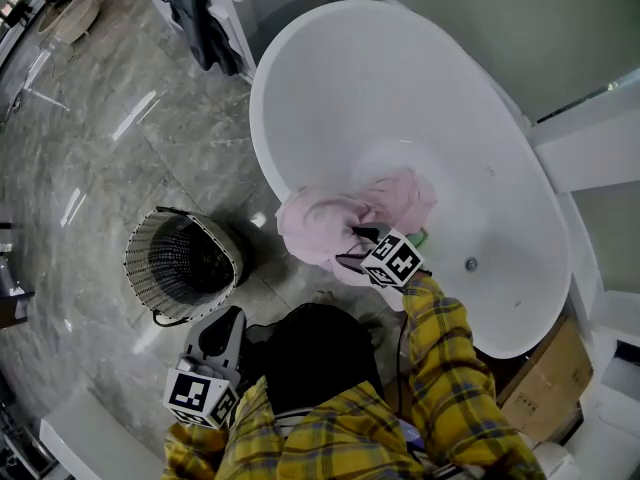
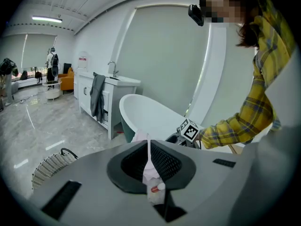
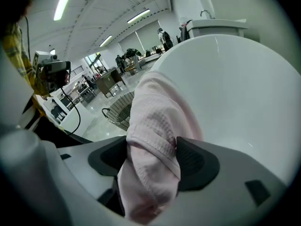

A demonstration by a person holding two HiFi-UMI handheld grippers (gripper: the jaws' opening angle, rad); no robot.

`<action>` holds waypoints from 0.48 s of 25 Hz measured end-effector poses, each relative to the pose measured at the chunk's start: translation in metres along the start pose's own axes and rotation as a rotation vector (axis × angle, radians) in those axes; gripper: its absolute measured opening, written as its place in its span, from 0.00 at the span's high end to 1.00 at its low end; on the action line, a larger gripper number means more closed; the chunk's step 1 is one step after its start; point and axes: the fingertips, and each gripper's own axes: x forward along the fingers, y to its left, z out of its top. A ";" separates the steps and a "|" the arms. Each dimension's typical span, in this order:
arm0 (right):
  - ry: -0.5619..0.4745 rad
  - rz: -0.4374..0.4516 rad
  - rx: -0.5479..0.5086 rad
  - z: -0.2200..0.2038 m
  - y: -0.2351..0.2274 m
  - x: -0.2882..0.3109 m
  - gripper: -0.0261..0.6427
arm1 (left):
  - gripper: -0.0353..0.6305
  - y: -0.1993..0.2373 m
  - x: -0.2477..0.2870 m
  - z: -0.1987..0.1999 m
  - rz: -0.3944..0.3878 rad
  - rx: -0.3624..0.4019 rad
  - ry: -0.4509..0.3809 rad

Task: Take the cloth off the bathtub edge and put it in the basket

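Note:
A pink cloth (image 1: 330,223) lies bunched over the near rim of the white bathtub (image 1: 262,138). My right gripper (image 1: 356,249) reaches into it from below the rim. In the right gripper view the cloth (image 3: 155,126) fills the gap of the right gripper (image 3: 153,149), whose jaws stand wide apart around the fold, and it still rests on the tub. The wicker basket (image 1: 185,263) stands on the floor left of the tub and shows behind the cloth as the basket (image 3: 120,108). My left gripper (image 1: 228,320) is held low near the basket, shut and empty.
A white cabinet with a dark garment (image 1: 200,13) hanging on it stands beyond the tub's far end. A cardboard box (image 1: 548,373) sits on the floor right of the tub. The tub drain (image 1: 470,264) lies right of my right gripper. Glossy marble floor surrounds the basket.

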 end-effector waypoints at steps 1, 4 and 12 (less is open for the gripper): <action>0.007 0.025 0.010 -0.001 0.001 0.002 0.49 | 0.90 0.000 0.000 0.000 0.000 -0.001 0.000; 0.033 0.082 0.030 -0.001 0.005 0.004 0.53 | 0.90 -0.002 0.002 -0.001 -0.004 0.001 -0.002; 0.021 -0.039 -0.062 0.005 0.008 -0.009 0.64 | 0.90 -0.004 0.004 0.003 -0.021 -0.002 -0.024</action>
